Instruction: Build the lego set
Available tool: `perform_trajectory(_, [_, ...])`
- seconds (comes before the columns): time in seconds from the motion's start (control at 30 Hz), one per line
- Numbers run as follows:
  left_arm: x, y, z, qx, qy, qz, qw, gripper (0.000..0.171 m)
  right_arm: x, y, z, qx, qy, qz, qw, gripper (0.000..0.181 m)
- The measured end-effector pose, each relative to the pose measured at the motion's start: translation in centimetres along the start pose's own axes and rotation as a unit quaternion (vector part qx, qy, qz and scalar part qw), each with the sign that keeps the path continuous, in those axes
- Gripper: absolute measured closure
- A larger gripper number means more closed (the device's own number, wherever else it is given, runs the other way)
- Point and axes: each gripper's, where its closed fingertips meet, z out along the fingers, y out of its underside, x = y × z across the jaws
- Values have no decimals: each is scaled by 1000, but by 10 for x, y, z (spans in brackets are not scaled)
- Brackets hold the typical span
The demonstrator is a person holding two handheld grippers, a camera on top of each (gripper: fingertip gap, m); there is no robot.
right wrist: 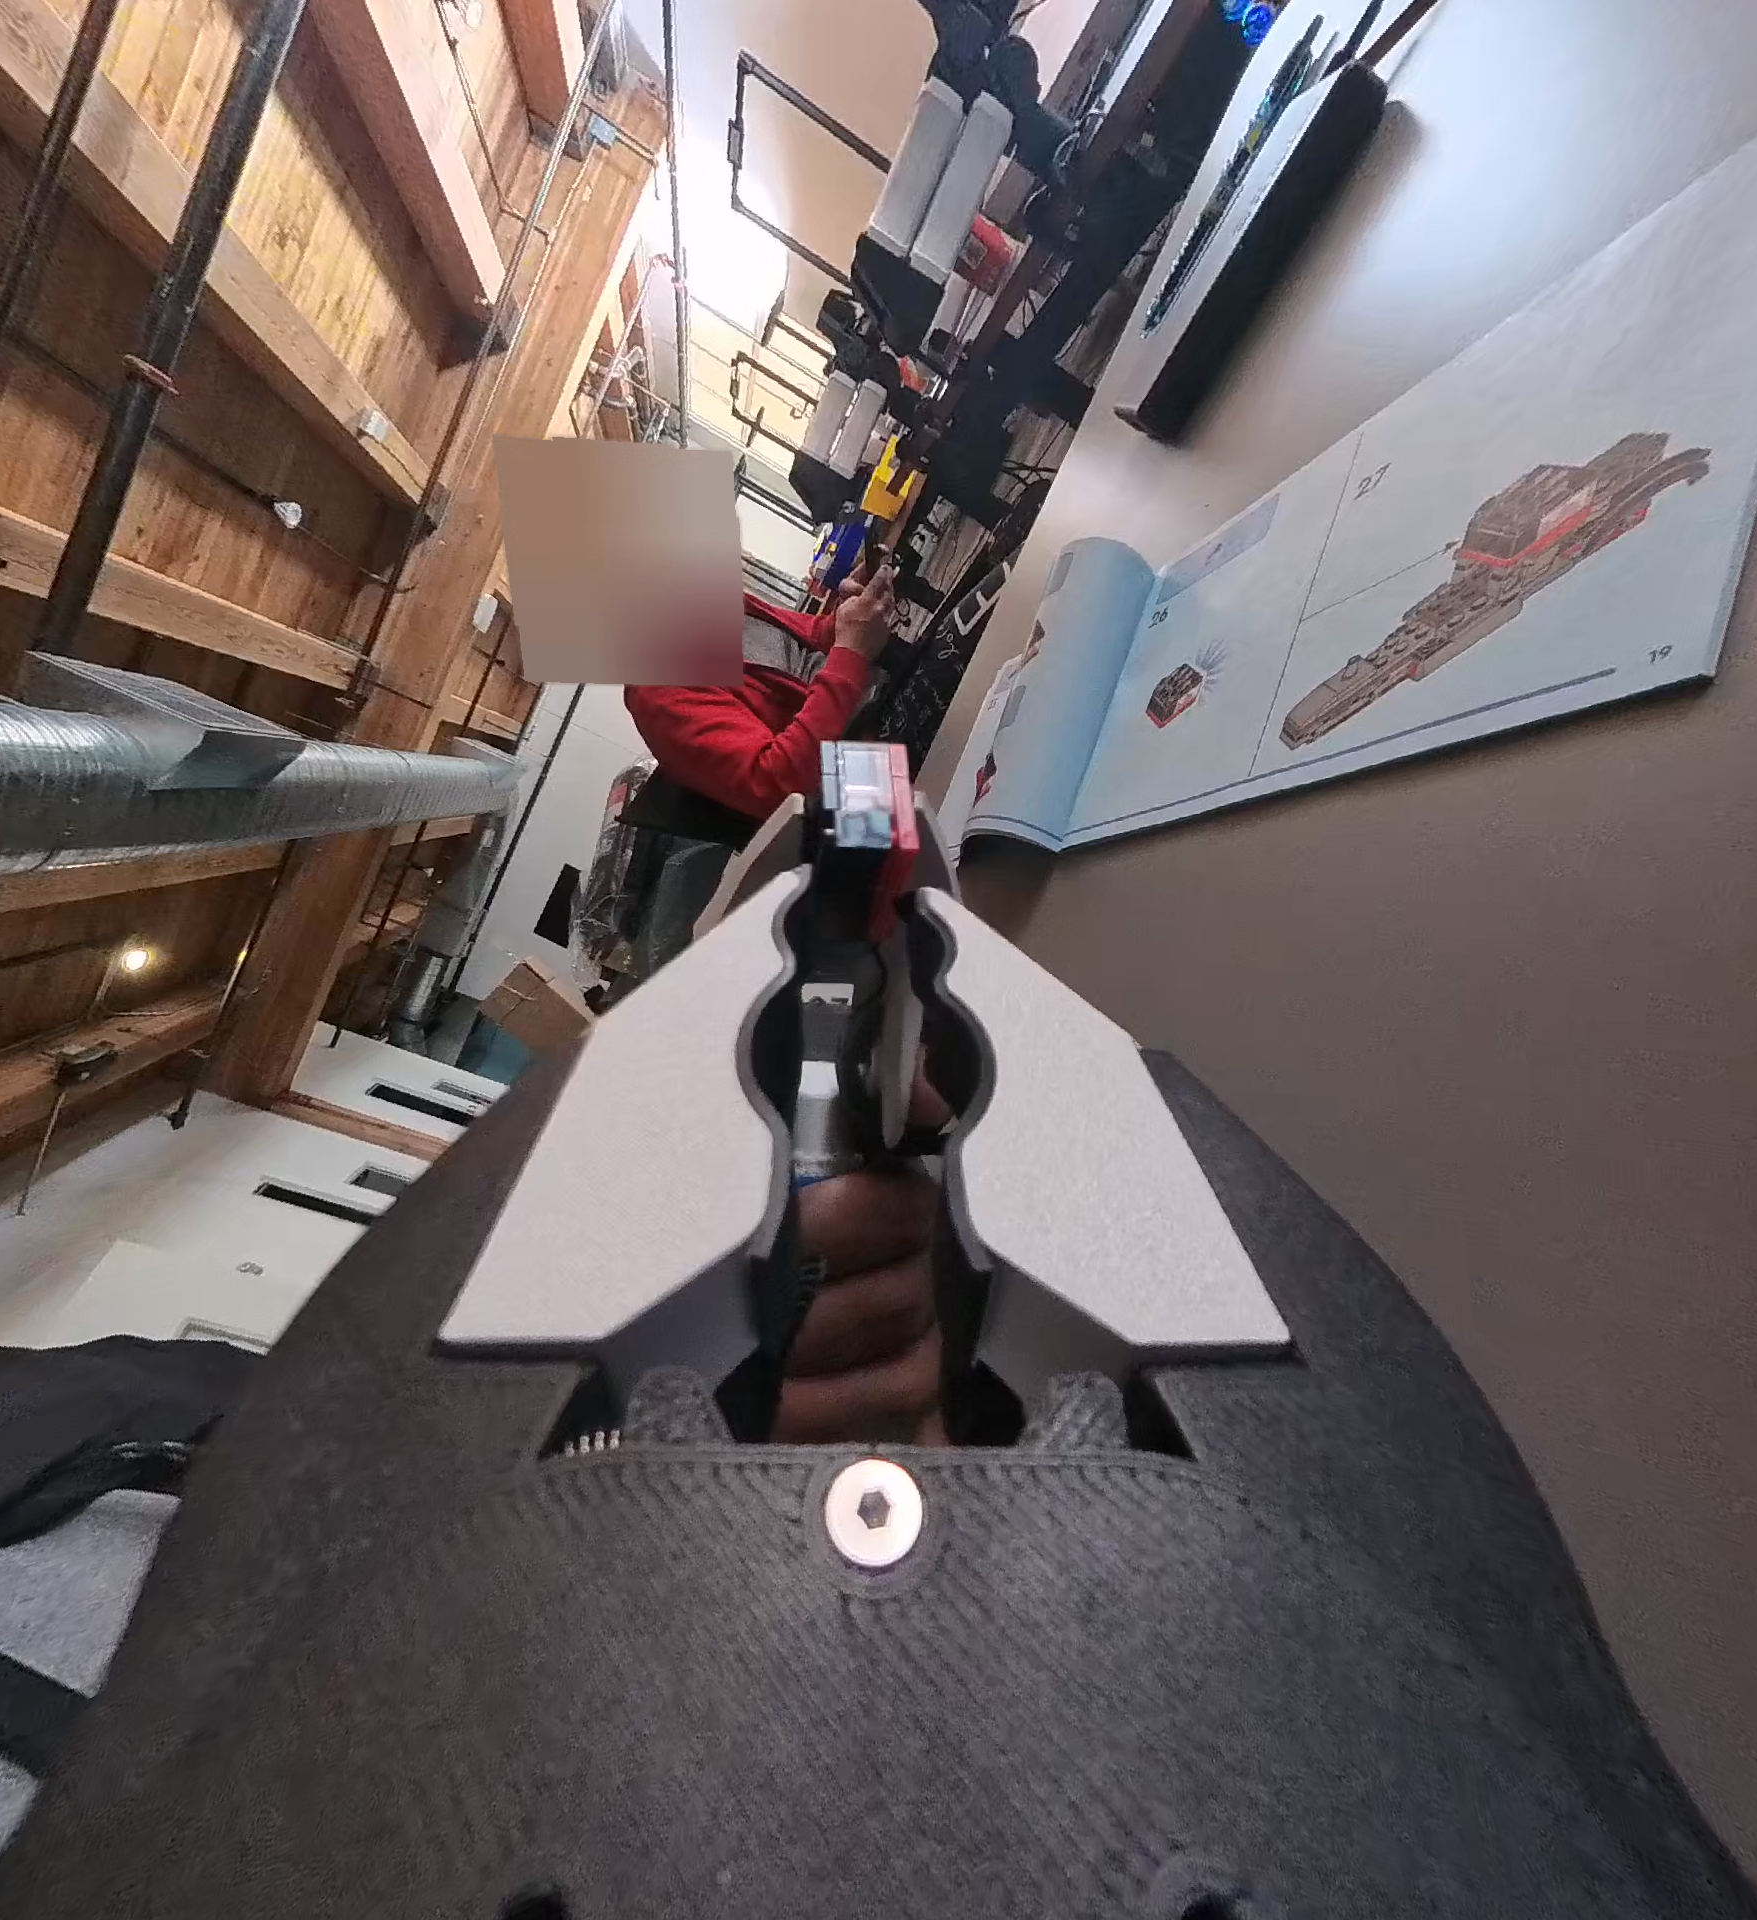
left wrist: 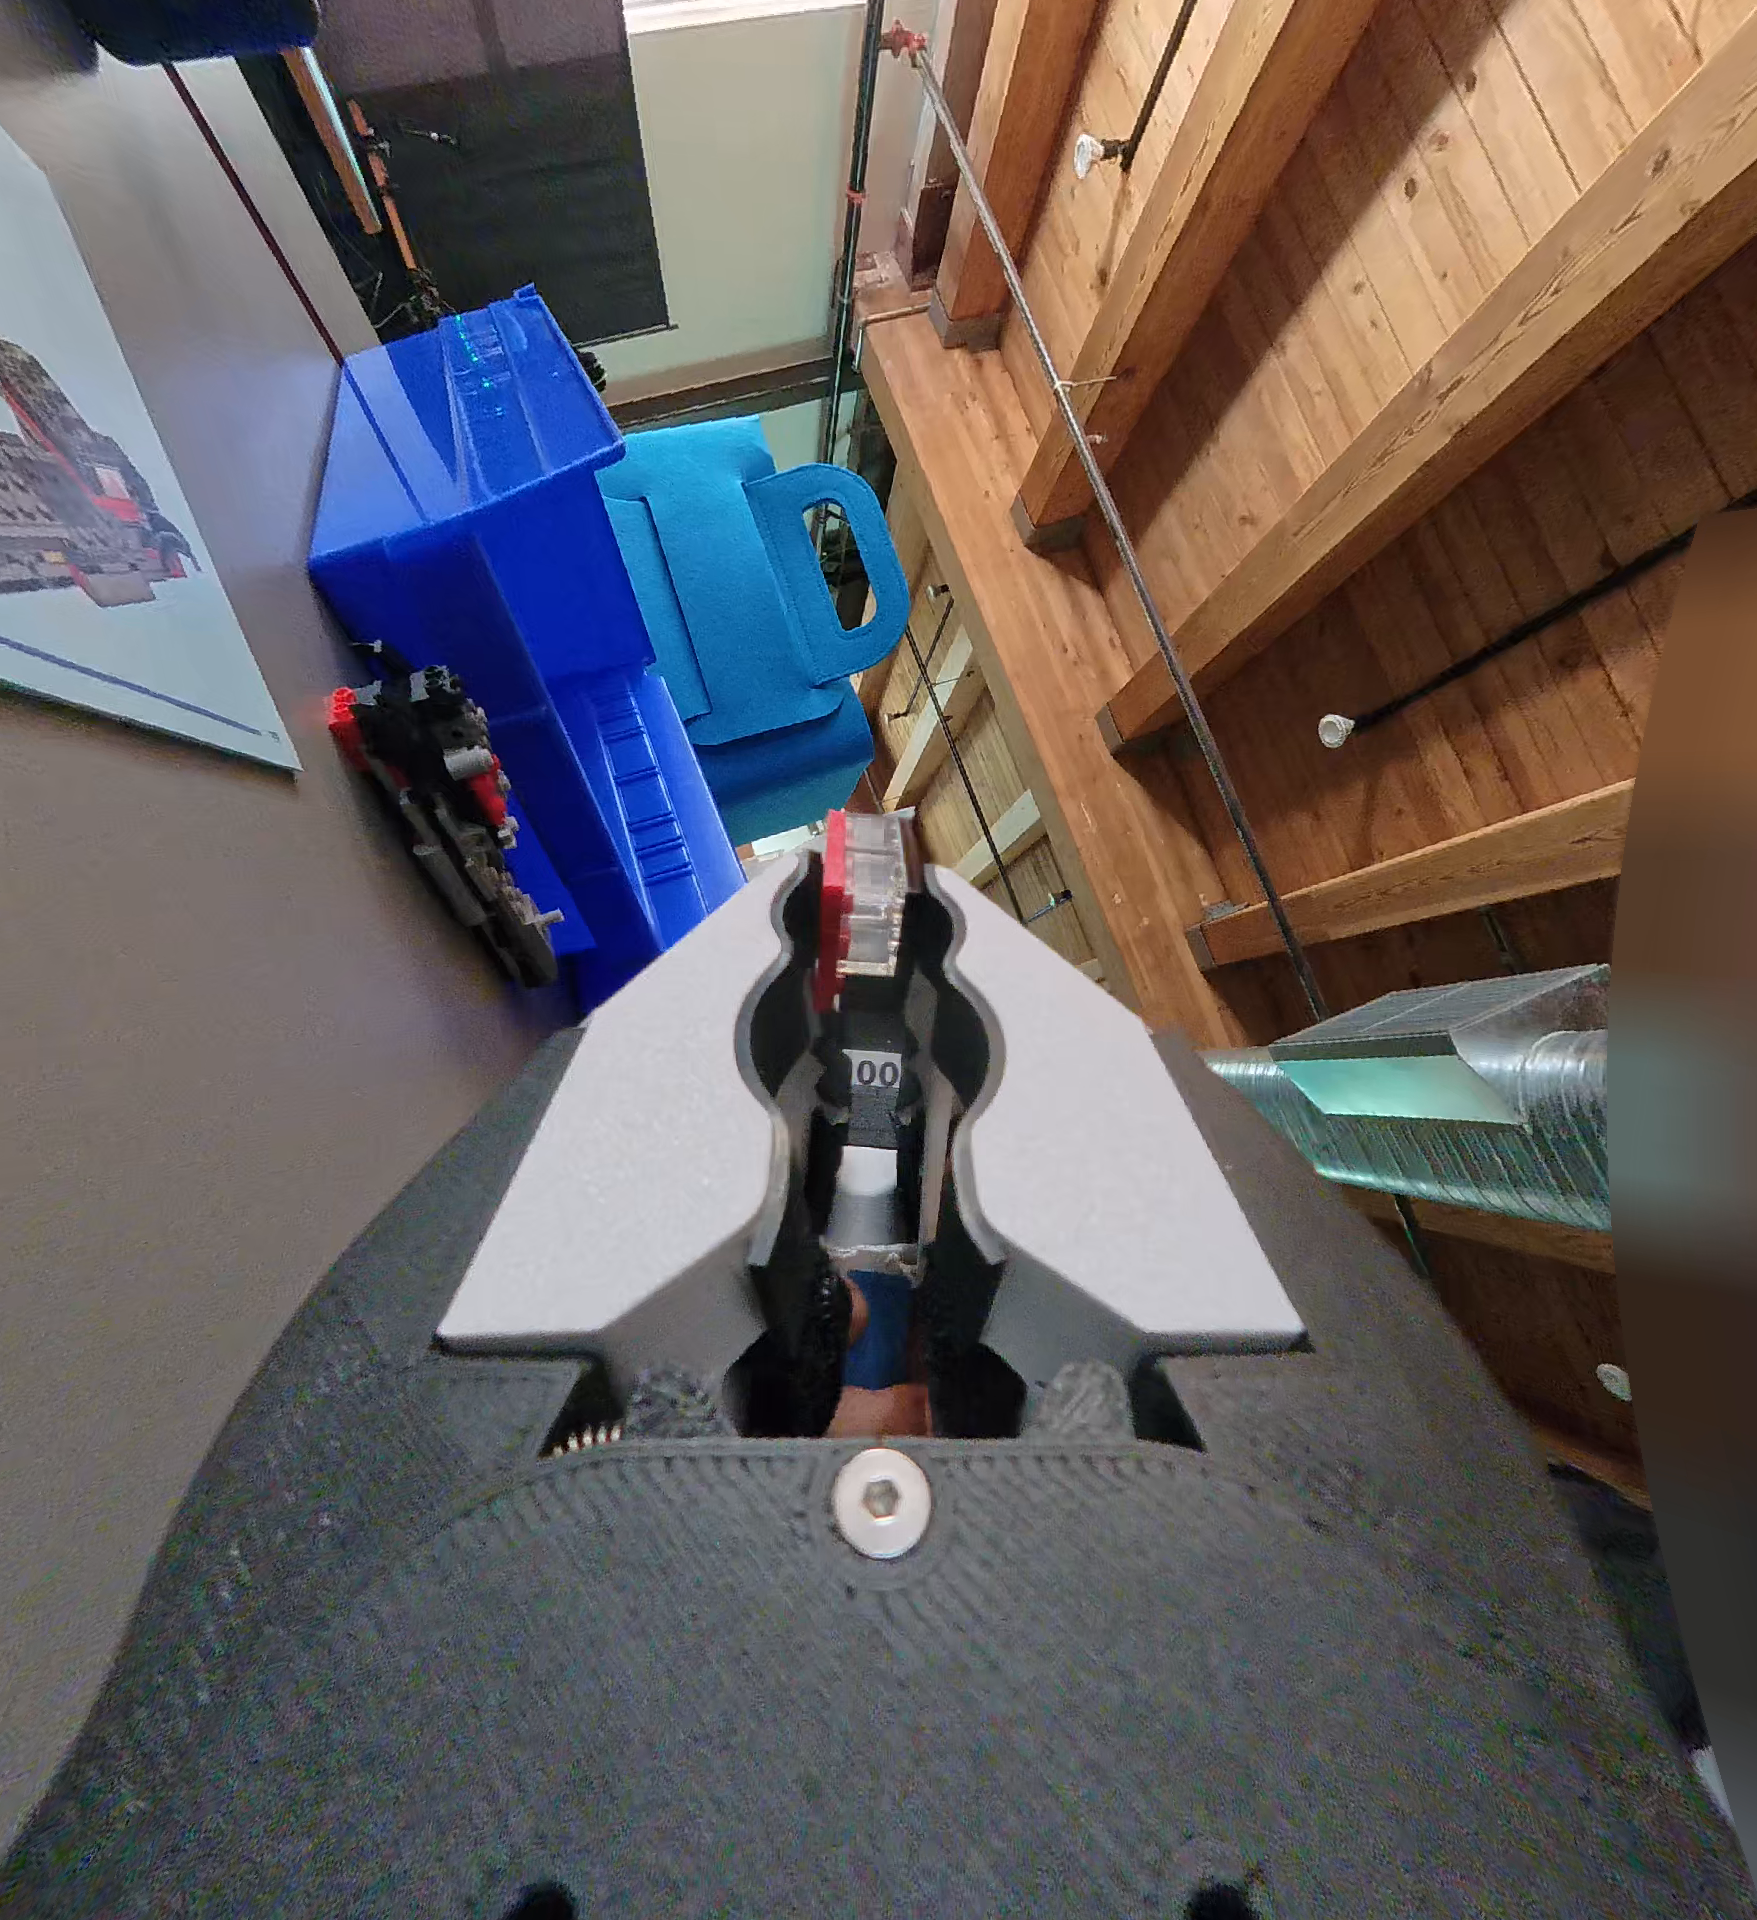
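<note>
Pinching between closed fingers, left gripper (left wrist: 866, 902) holds a red-and-clear piece (left wrist: 858, 906), right gripper (right wrist: 866, 831) a black-and-red piece (right wrist: 866, 819).

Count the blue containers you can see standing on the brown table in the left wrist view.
2: a dark blue plastic bin behind the part-built lego model, and a lighter blue bag behind that bin. Others may be hidden.

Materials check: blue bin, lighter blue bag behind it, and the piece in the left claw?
Blue bin: looks like moulded plastic, glossy, with ribbed walls and sharp highlights.
Lighter blue bag: probably felt or similar fabric; matte, soft cut-out handle.
Piece in the left claw: hard plastic, a red opaque plate against clear, shiny bricks.
</note>
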Motion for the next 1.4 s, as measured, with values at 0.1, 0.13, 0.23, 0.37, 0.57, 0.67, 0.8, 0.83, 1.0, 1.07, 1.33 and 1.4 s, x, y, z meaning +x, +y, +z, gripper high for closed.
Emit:
perform_trajectory(0.1, [2, 1, 1, -5, 5, 6, 1000, 153, -2, -1, -1, 4, -6, 3, 1000, 167])
perform_trajectory(0.13, [3, 1, 1, -6, 6, 6, 1000, 153, -2, -1, -1, 5, -6, 2, 1000, 167])
perform_trajectory(0.23, [4, 2, 2, -8, 12, 4, 1000, 152, -3, -1, -2, 3, -12, 5, 1000, 167])
perform_trajectory(0.37, [5, 3, 3, -12, 15, 9, 1000, 152, -3, -2, -2, 4, -13, 7, 1000, 166])
perform_trajectory(0.57, [7, 2, 3, -13, 23, 11, 1000, 152, -5, -2, -2, 7, -15, 7, 1000, 166])
perform_trajectory(0.67, [10, 2, 3, -11, 40, 5, 999, 152, -9, -3, -2, 8, -12, -3, 1000, 166])
perform_trajectory(0.8, [16, 0, 3, -1, 80, -31, 996, 153, -13, -4, -1, 21, 3, -25, 999, 160])
perform_trajectory(0.83, [15, 1, 2, 1, 82, -34, 996, 153, -12, -5, -1, 24, 11, -33, 999, 160])
perform_trajectory(1.0, [17, 1, 3, 0, 91, -35, 995, 154, -11, -6, -2, 35, 28, -51, 998, 152])
perform_trajectory(1.07, [19, 1, 3, 1, 98, -36, 995, 154, -13, -7, -3, 39, 28, -55, 997, 152])
perform_trajectory(1.33, [26, 1, 2, 2, 114, -16, 993, 154, -19, -11, -5, 55, 25, -70, 996, 151])
perform_trajectory(1.4, [26, 2, 3, 4, 115, -16, 993, 154, -19, -8, -4, 48, 21, -60, 997, 151])
